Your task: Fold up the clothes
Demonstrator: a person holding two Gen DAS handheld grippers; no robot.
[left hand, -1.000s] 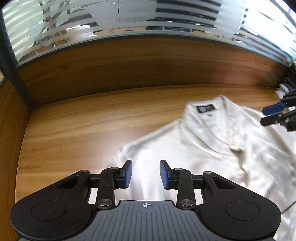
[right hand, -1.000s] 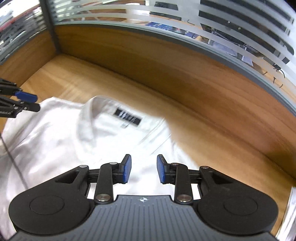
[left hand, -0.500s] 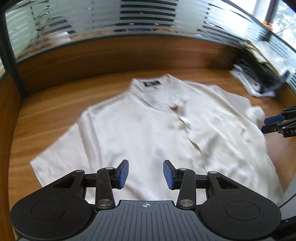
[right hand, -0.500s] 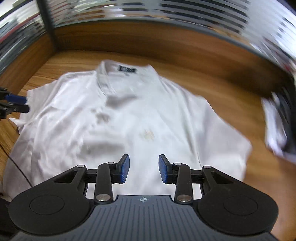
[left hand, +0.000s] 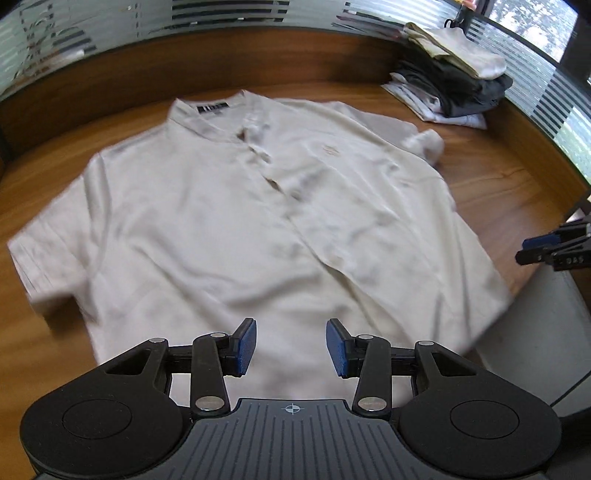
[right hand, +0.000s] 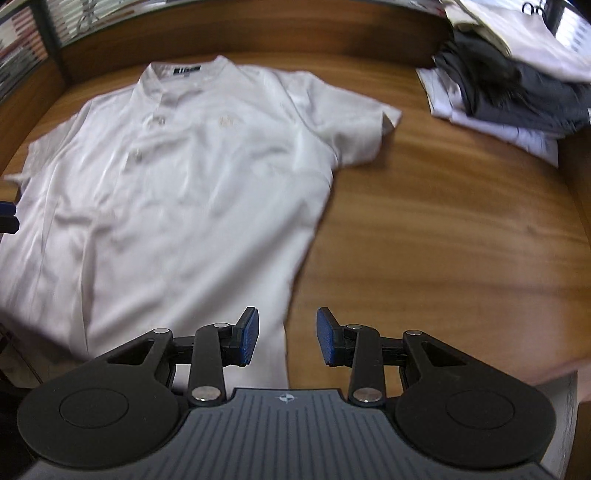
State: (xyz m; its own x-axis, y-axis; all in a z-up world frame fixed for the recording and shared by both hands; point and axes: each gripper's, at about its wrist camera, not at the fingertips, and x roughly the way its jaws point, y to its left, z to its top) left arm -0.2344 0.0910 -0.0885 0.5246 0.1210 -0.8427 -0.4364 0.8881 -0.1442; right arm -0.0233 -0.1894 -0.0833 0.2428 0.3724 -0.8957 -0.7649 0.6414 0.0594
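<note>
Left gripper: jaws wide apart, two blue pads, nothing between them, hovering above the lower hem area of the one cream short-sleeved button shirt. Right gripper: same gap, also empty, sitting over the shirt's side edge near the hem, one pad above fabric, the other above bare wood. Each gripper's tips show at the edge of the other's view: right one off the shirt's side, left one by the opposite sleeve. Shirt count: one, spread flat and face up on the brown wooden tabletop, collar with its dark label at the far end, hem at the near table edge, both sleeves out to the sides; the sleeve nearer the pile is curled at its cuff. Placket runs down from the collar, two buttons discernible in the right wrist view, small pale chest emblem beside it. Frames are motion-blurred, so fine creases are hard to read. Beyond that curled sleeve, well apart from the shirt, one stack of folded clothes: white at the bottom, dark grey in the middle, cream on top; exact garment count cannot be told. Striped frosted glass partition rises behind the collar end.
</note>
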